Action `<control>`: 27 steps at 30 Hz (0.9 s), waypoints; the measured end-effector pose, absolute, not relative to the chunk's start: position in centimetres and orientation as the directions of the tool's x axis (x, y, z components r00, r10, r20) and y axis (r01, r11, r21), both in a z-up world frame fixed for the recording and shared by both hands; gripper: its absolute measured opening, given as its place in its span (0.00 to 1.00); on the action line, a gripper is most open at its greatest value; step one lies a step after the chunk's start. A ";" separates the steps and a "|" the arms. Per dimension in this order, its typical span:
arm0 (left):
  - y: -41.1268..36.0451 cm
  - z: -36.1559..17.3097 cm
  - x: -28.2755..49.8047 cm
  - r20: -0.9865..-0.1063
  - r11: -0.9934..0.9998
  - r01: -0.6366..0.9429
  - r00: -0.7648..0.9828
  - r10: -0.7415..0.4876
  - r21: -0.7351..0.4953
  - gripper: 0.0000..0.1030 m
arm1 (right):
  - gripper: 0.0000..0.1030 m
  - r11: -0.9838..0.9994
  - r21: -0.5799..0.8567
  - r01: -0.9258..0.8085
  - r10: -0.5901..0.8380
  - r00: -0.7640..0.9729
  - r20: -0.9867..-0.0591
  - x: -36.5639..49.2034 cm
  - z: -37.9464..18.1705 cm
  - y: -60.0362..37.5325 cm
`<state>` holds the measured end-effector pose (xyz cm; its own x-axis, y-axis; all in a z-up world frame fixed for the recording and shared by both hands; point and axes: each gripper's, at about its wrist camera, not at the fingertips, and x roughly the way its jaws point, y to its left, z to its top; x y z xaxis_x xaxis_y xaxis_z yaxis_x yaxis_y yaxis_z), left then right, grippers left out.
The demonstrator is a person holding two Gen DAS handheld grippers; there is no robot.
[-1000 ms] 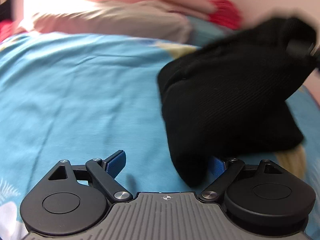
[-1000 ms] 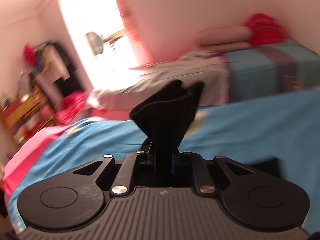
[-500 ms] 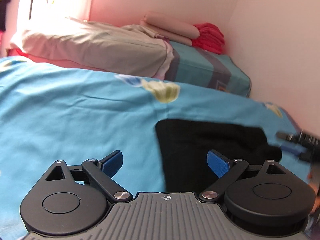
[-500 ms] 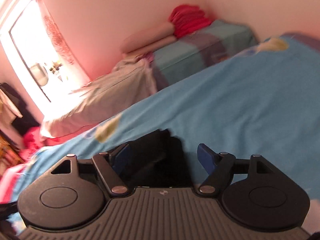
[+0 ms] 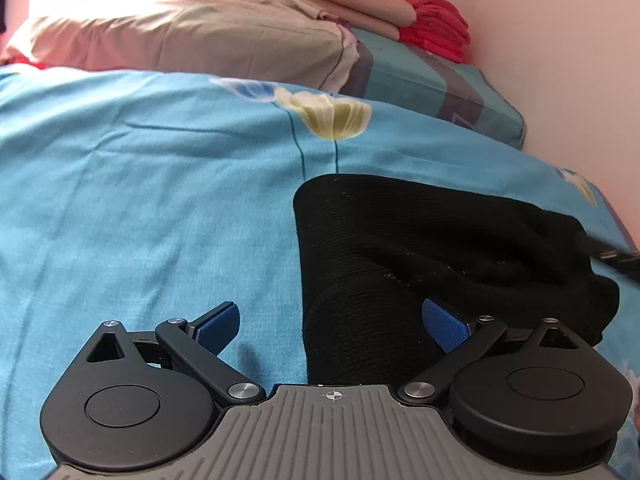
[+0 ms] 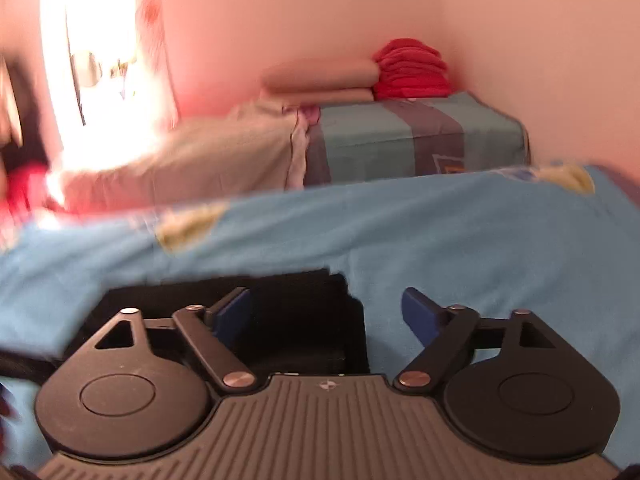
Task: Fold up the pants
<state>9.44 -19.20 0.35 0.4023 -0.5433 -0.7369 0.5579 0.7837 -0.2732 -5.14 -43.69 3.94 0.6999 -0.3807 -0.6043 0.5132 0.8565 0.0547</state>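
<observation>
Across the blue bedspread (image 5: 160, 184) I am releasing the folded black pants (image 5: 400, 240), right gripper (image 6: 326, 312) opening above them, left gripper (image 5: 330, 320) spread, empty; next, I judge, squaring the bundle.

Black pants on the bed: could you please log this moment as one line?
black pants: folded on blue bedsheet | left tongs: open | right tongs: opening, released

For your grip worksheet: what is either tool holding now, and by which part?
Nothing. The left tool is open; the right tool is opening. The pants lie loose on the bed.
</observation>
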 end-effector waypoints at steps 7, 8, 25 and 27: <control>-17.0 2.1 10.2 -0.693 0.704 0.644 0.361 -0.624 -0.298 1.00 | 0.84 0.642 0.486 0.593 -0.179 0.732 -0.657 -8.9 3.4 -50.5; -16.5 2.4 10.6 -0.685 0.706 0.638 0.366 -0.630 -0.309 1.00 | 0.85 0.657 0.492 0.572 -0.146 0.736 -0.661 -9.2 3.6 -50.4; -18.8 3.0 10.7 -0.551 0.465 0.636 0.074 -0.831 -0.616 1.00 | 0.44 0.602 0.717 0.351 0.141 0.837 -0.529 -11.3 3.7 -47.7; -17.2 4.7 8.7 -0.527 0.443 0.639 0.069 -0.847 -0.629 1.00 | 0.44 0.617 0.716 0.327 0.146 0.846 -0.512 -13.6 5.3 -46.7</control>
